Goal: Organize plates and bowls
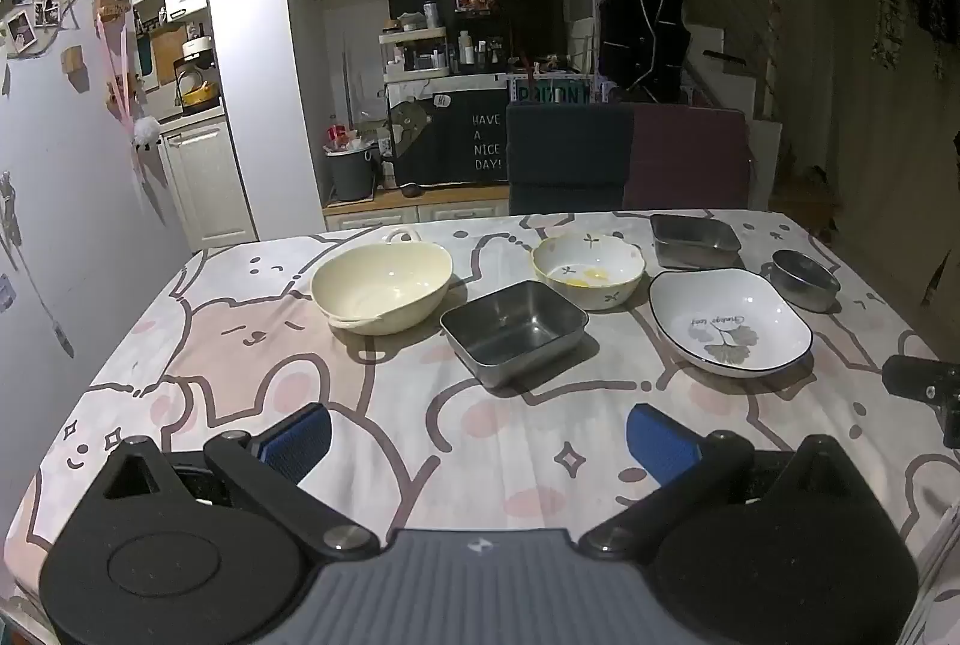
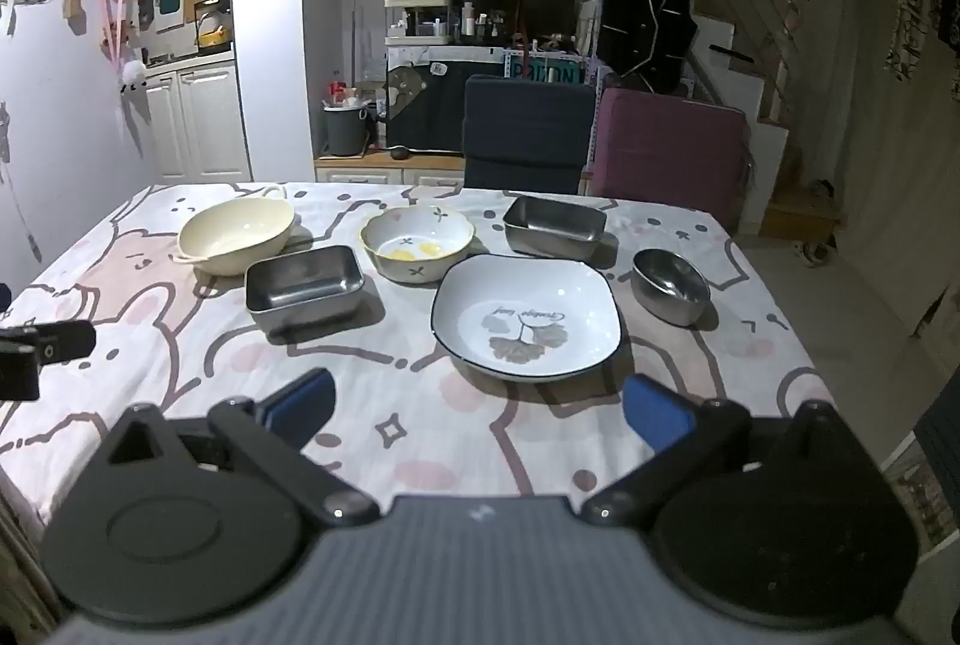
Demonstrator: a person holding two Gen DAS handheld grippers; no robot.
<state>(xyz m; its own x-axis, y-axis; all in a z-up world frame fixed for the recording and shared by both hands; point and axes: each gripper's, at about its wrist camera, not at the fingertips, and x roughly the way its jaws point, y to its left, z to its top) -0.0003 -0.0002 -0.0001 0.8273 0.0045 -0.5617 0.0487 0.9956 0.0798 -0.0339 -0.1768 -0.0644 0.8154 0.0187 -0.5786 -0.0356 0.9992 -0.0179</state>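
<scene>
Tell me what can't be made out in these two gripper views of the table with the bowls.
- Small print on the white leaf plate: too small to read in either view.
- Left gripper and right gripper: jaws open, bodies cut off by the bottom edge.
- Near edge of the table: hidden behind the gripper bodies.
- Far wall of the farther steel tray: faces away from both cameras.
</scene>
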